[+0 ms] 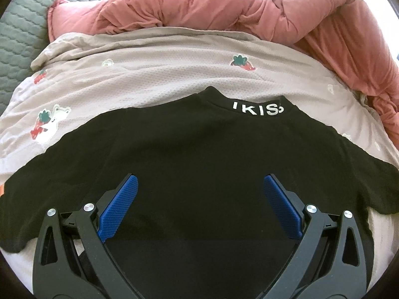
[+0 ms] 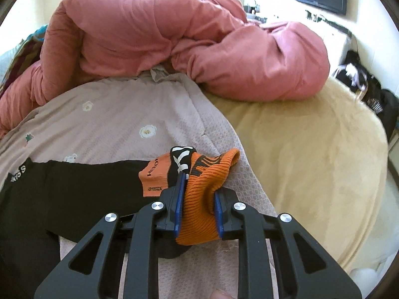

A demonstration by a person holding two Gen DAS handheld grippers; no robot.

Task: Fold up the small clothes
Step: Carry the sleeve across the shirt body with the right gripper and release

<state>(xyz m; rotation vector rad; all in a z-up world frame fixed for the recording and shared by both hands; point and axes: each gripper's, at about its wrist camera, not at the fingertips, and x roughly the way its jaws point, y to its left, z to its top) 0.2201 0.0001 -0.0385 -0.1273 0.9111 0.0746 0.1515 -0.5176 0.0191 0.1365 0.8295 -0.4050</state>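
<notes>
Black shirt lay spread flat on the patterned sheet, collar with white lettering pointing away from the operator, both short sleeves out to the sides. In the right wrist view the shirt's right sleeve ended in an orange ribbed cuff with dark print, bunched and lifted off the sheet. Right gripper was closed on that cuff, the rib knit squeezed between its blue pads. Left gripper hung over the shirt's lower body with jaws wide apart, holding nothing; whether its tips touched the cloth could not be told. Judgement: the shirt looked light, soft and limp, so it would sag and drag its other layers if lifted from one point; the ribbed cuff was thicker and would give a surer hold than the thin body fabric. A sensible hold for the free gripper would be the hem or the far sleeve edge, pinching both layers. The sheet beneath was loose and wrinkled and could be caught with the shirt. A pink quilt lay heaped behind, well apart from the shirt, and a cream blanket lay to the right.
</notes>
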